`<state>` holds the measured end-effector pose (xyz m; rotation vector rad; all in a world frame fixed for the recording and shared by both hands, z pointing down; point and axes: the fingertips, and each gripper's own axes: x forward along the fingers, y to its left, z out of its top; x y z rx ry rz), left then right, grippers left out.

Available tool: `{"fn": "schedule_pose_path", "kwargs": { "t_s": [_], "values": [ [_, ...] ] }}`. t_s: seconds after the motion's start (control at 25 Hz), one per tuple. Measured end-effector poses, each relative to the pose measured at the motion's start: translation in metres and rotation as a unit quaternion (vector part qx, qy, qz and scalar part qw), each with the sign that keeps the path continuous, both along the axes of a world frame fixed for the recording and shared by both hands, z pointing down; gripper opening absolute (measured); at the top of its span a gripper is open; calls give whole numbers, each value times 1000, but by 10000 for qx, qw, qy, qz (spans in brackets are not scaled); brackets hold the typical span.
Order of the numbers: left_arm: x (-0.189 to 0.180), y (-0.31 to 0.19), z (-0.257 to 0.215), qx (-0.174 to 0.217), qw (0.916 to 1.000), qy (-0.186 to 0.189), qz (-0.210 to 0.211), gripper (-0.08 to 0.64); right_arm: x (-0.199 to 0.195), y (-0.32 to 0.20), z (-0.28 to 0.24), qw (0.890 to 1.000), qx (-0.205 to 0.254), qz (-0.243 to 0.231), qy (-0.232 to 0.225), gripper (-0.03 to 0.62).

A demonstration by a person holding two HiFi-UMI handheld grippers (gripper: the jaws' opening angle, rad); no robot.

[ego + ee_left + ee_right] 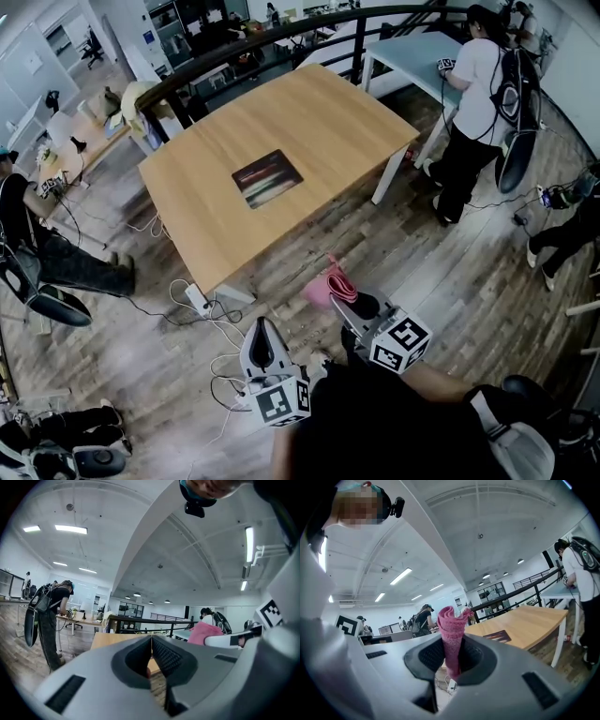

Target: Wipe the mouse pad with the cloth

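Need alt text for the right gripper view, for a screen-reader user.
The right gripper is shut on a pink cloth that stands bunched between its jaws. Beyond it, a wooden table carries the dark mouse pad, and a person with a backpack stands at the far right.

A dark, streaky rectangular mouse pad (267, 178) lies flat on the wooden table (328, 122); a bunched pink cloth (452, 627) stands pinched in the right gripper (451, 657)
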<state>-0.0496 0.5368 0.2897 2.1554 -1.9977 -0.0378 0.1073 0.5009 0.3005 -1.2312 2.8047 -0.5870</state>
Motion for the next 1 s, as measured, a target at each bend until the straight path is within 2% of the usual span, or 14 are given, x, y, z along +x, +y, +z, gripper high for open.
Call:
{"fn": "schedule_pose_path", "kwargs": {
  "t_s": [0.28, 0.56, 1.0],
  "values": [
    [-8, -20, 9, -148, 9999, 41, 11, 23, -13, -20, 8, 9999, -97, -73, -8, 63],
    [-10, -62, 20, -192, 9998, 14, -55, 23, -19, -62, 16, 9997, -138, -207, 43, 63],
    [21, -180, 35, -395, 9992, -3, 40, 23, 1, -177, 25, 9991, -245, -342, -28, 63]
  ]
}}
